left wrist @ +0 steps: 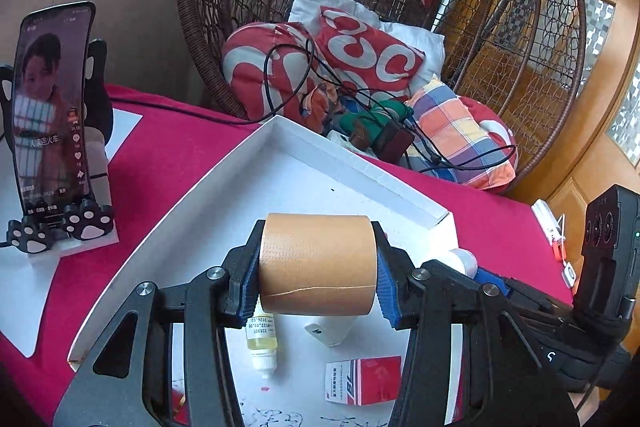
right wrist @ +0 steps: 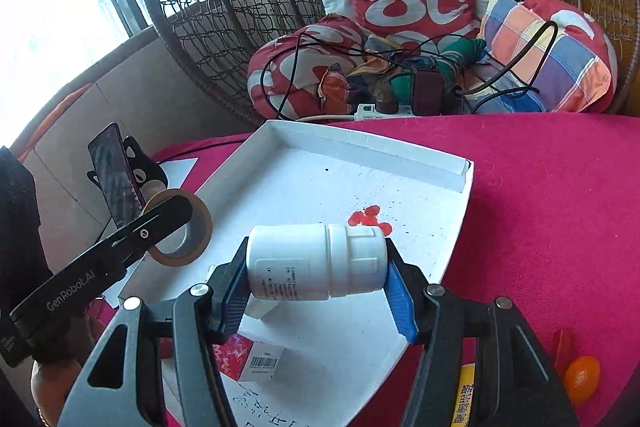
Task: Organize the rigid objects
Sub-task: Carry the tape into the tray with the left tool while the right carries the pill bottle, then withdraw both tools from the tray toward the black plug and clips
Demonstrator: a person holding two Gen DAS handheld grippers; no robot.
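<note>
— While I watch the left wrist view, my left gripper [left wrist: 318,267] is clamped on a brown tape roll [left wrist: 318,265], its blue pads pressed on the roll's two flat sides.

— What lies under it?

— The white tray [left wrist: 360,163]. Just below the claw a small dropper bottle [left wrist: 263,343] of yellow liquid lies on the tray floor, and a red and white box [left wrist: 362,379] lies below and to the claw's right.

— And your other hand?

— My right gripper [right wrist: 316,267] grips a white pill bottle [right wrist: 316,261] sideways, one pad on its base, one on its cap. It too hangs over the tray [right wrist: 424,167], with a red stain [right wrist: 368,217] just beyond the claw. To its left I see the other gripper [right wrist: 132,239] with the tape [right wrist: 184,227].

— Anything beside the tray?

— A phone on a paw-footed stand [left wrist: 56,115], well left of the left claw, and an orange fruit [right wrist: 582,379] on the red cloth [right wrist: 540,207], below and right of the right claw.
</note>
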